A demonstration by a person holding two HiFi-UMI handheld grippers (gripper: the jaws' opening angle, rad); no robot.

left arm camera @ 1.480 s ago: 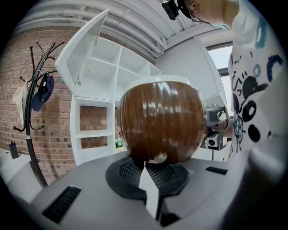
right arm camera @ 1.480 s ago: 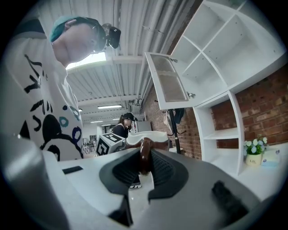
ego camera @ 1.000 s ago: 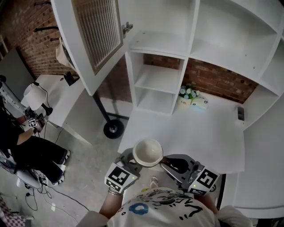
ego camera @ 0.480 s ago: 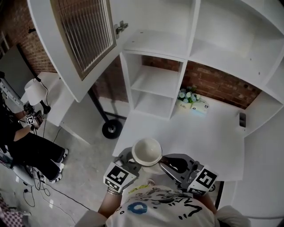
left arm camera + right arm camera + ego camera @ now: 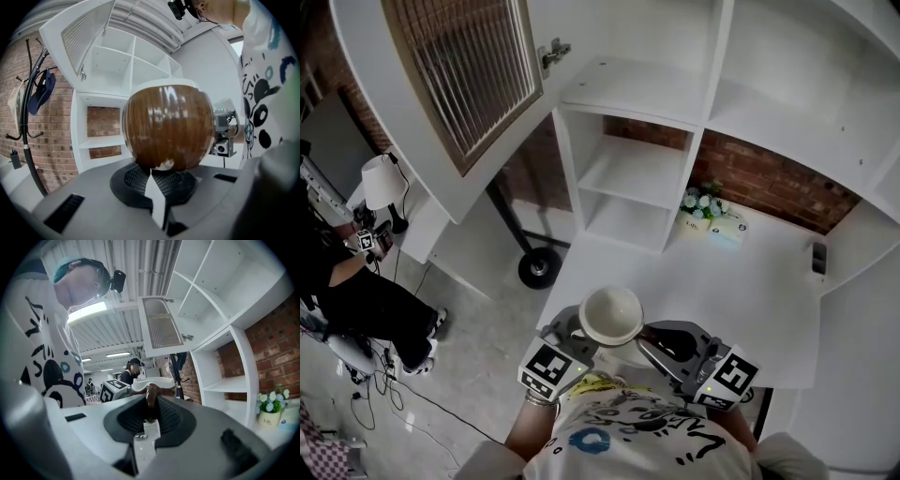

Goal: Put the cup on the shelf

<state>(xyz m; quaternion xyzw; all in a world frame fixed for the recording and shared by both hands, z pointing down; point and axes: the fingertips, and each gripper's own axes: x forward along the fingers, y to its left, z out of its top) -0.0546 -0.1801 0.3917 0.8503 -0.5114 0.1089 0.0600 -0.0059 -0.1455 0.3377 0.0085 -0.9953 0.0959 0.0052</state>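
The cup (image 5: 611, 314), white inside and glossy brown outside (image 5: 168, 126), hangs upright over the near edge of the white desk (image 5: 741, 281). My left gripper (image 5: 577, 330) is shut at the cup's base from the left; in the left gripper view its jaws (image 5: 157, 176) close under the brown body. From the right, my right gripper (image 5: 645, 336) is shut on the cup's brown handle, which shows between its pads (image 5: 149, 408) below the white rim (image 5: 152, 383). The white shelf unit (image 5: 628, 169) stands beyond, its compartments bare.
An open slatted cabinet door (image 5: 459, 84) juts out at the upper left. A small flower pot (image 5: 694, 202) and a tissue box (image 5: 727, 225) sit at the back of the desk. A seated person (image 5: 347, 281) and a lamp (image 5: 382, 183) are far left.
The head view has shifted a little, so the shelf and door sit slightly differently in frame. Both grippers and the cup keep the same hold and place.
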